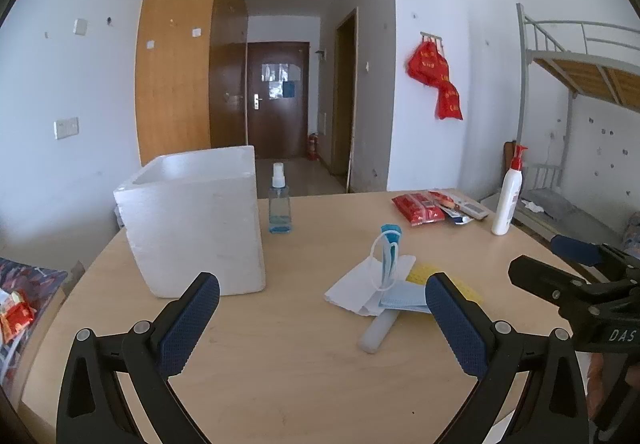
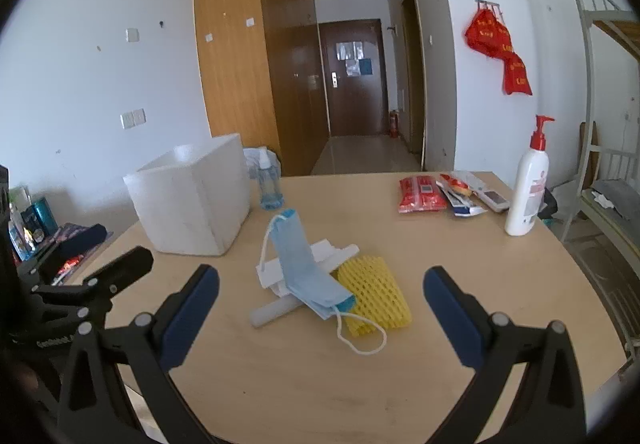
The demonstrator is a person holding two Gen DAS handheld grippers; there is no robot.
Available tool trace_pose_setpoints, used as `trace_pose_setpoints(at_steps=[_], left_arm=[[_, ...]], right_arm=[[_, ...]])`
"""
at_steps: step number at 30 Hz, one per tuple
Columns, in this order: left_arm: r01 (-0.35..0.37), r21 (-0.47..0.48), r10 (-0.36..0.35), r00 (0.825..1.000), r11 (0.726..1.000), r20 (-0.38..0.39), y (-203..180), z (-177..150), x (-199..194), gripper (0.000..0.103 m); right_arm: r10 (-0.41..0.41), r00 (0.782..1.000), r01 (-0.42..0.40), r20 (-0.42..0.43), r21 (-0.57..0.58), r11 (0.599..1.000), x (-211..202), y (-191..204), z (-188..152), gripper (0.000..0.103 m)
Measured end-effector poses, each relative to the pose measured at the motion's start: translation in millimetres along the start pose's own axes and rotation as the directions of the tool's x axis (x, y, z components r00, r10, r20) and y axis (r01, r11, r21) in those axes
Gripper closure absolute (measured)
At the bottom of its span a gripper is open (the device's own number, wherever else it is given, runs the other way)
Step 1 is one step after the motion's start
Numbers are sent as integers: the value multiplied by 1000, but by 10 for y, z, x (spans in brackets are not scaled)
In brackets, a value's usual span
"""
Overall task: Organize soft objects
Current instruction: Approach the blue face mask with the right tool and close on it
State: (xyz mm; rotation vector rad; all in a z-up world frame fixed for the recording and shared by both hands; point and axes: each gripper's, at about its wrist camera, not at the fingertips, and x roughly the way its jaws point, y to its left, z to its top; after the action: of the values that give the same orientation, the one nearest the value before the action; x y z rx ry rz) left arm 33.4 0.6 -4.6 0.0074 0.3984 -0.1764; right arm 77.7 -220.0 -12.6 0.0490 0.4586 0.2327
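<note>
left gripper wide, empty | right gripper wide, empty | one pleated blue mask | one yellow foam net | one square white foam box far left

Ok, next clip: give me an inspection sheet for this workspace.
Surface: light wooden table, rounded corners.
Job's things: blue face mask, yellow foam net sleeve, white folded paper and white foam stick piled together; white foam box open-topped, apart.
Clutter: clear spray bottle, white pump bottle, red packets.
Grippers: left gripper and right gripper open, empty.
Cables: nothing seen.
Surroundings: metal bunk bed, brown door.
</note>
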Motion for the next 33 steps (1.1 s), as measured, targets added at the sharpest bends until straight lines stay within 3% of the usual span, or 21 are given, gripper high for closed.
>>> trace_pose_setpoints(at_steps=[13, 33], left_arm=[[3, -8, -3, 999, 1000, -42, 124, -5, 293, 0], [-51, -56, 45, 994, 997, -104, 420, -34, 675, 0]], right_arm=[[36, 997, -37, -65, -9, 999, 353, 70, 16, 0], [61, 982, -63, -178, -7, 998, 1073, 225, 55, 0]])
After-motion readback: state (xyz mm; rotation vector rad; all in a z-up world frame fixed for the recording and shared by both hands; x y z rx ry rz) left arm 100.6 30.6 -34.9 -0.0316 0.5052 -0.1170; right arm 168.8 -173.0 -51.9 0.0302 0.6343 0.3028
